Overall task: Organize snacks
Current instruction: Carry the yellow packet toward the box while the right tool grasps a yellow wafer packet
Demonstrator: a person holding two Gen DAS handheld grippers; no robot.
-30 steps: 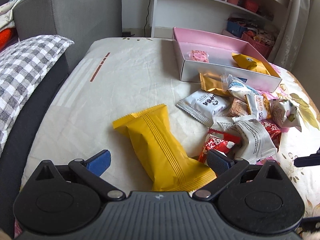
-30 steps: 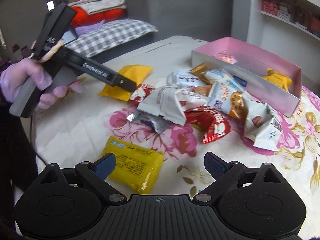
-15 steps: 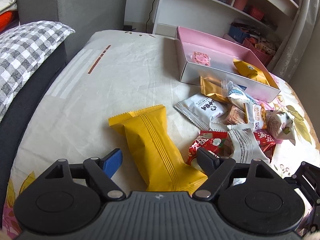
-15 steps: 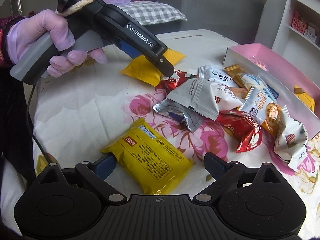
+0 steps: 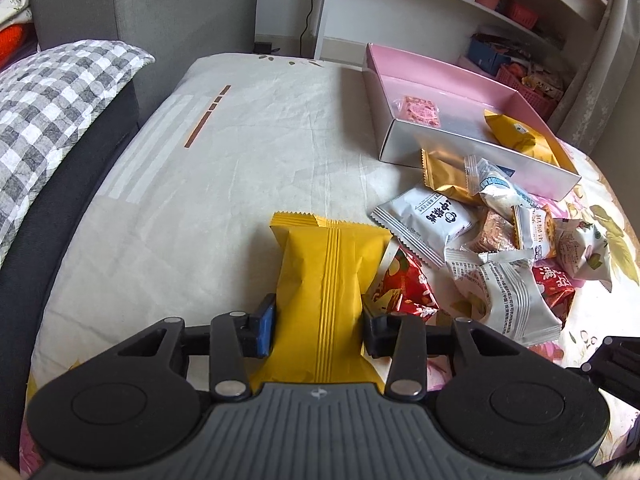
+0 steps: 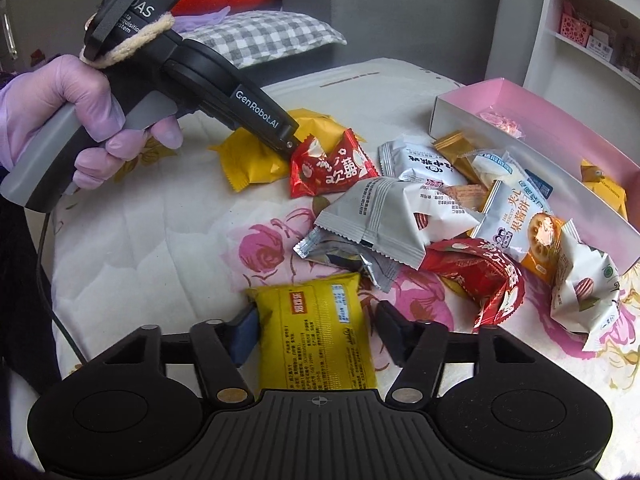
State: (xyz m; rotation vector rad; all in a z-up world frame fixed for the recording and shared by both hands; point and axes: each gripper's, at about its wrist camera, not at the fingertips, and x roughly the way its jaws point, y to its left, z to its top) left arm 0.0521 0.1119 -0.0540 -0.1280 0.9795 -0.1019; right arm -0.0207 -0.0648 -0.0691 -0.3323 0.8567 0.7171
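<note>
1. Two fingers of the left gripper press against the sides of a long yellow packet in the left wrist view, jaws narrowed onto it. The packet lies on the pale bed sheet, well short of the pink box, with its far crimped end pointing toward that box. A red packet touches its right edge. Between the yellow packet and the box lies a heap of snacks, among them a white packet and a gold packet that touches the box's near wall. Inside the box lie a pink sweet and a yellow snack.

2. From the right wrist view, the right gripper has its jaws on either side of a yellow printed packet; the left pad touches it, while a slim gap shows on the right, so the hold is not closed. This packet lies on the floral sheet, well away from the pink box, with the snack heap between them. The left gripper, held by a purple-gloved hand, has its tip at the long yellow packet beside the red packet.
</note>
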